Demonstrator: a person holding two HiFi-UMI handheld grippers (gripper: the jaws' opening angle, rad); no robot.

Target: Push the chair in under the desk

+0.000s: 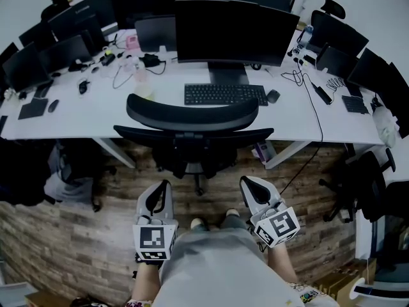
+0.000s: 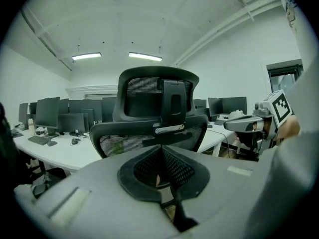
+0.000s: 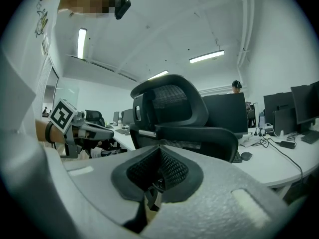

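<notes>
A black mesh office chair [image 1: 193, 135] stands in front of the white desk [image 1: 77, 121], its back toward me and its seat partly under the desk edge. My left gripper [image 1: 163, 187] and right gripper [image 1: 248, 184] hang side by side a little short of the chair's back, both shut and empty, touching nothing. In the left gripper view the chair [image 2: 155, 114] rises just beyond the closed left gripper [image 2: 161, 149], with the right gripper [image 2: 249, 125] off to the right. In the right gripper view the chair [image 3: 175, 114] stands beyond the closed right gripper [image 3: 159, 151], and the left gripper [image 3: 85, 130] shows at the left.
Dark monitors [image 1: 235, 29], a keyboard [image 1: 225, 94] and a mouse [image 1: 273, 96] sit on the desk ahead of the chair. Slanted white desk legs [image 1: 289, 153] flank the chair's base. Another black chair [image 1: 361, 185] stands at the right, and a dark bag [image 1: 25, 171] at the left.
</notes>
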